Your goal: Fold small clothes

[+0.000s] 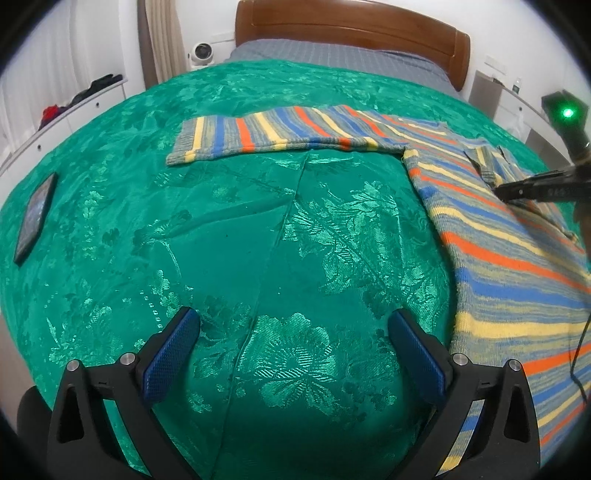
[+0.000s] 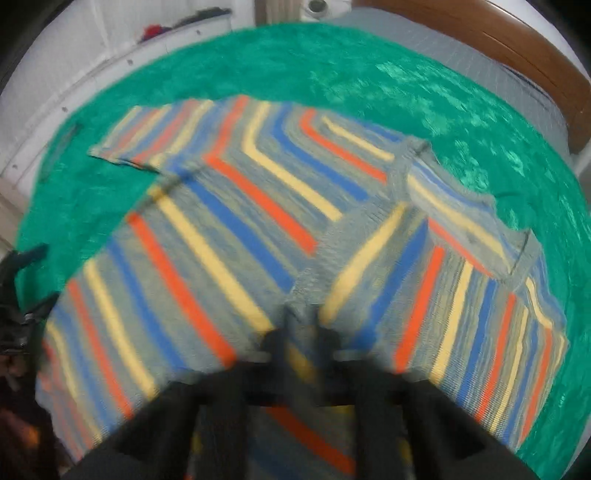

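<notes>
A striped knitted sweater (image 1: 491,236), grey with blue, orange and yellow bands, lies on a green bedspread (image 1: 240,229). One sleeve (image 1: 266,134) stretches flat to the left. My left gripper (image 1: 293,328) is open and empty, low over bare bedspread, left of the sweater's body. My right gripper (image 2: 301,328) is shut on the other sleeve's cuff (image 2: 306,291) and holds it over the sweater's body (image 2: 192,258); this view is blurred by motion. The right gripper's tip also shows in the left wrist view (image 1: 504,192), over the sweater near the neckline.
A dark tablet (image 1: 35,214) lies on the bedspread at the far left. A wooden headboard (image 1: 351,33) and grey sheet are at the back. White drawers (image 1: 62,122) with dark clothes on top stand at the left. A white fan (image 1: 201,53) stands behind.
</notes>
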Demonstrator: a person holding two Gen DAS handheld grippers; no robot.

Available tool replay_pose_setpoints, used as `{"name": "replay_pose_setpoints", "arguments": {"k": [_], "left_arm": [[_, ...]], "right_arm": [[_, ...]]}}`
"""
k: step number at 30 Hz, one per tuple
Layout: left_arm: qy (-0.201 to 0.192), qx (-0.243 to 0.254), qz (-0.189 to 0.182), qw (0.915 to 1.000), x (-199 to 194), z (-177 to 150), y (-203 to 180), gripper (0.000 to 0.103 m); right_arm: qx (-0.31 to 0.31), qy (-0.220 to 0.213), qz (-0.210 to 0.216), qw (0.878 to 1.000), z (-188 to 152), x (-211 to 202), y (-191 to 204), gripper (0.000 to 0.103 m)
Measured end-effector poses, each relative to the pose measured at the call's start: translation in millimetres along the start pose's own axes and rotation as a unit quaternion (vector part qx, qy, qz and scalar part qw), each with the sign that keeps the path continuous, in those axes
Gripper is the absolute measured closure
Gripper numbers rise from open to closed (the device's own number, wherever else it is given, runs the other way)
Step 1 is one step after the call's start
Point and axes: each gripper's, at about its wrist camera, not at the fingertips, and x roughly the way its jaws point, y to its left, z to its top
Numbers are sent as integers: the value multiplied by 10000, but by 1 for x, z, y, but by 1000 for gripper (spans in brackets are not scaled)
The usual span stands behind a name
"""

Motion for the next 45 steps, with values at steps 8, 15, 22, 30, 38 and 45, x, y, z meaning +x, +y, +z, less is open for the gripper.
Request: {"name": "replay_pose_setpoints", "arguments": {"k": [8,15,22,30,38,45], "left_arm": [[25,-48,-35,10000,3,-1,0,0],[306,265,173,9990,4,3,-8,0],[369,-244,-961,9944,-20,66,35,1],[749,-1690,-628,9808,59,163,154,2],[1231,-1344,-540,9818,114,179,118,101],[1298,-874,647,9856,101,196,122,102]], "right_arm": [[220,76,753,9969,-11,-3,-4,92],[976,-815,1010,9867,-44,-72,-7,49],[1245,-1158,765,9825,-119,-130,8,40],[2073,-1409,801,9648,-177,-147,20,40],[2329,-1240,1054,9588,-197,-134,39,40],[2230,-1562,830,9586,-209,-162,40,40]]}}
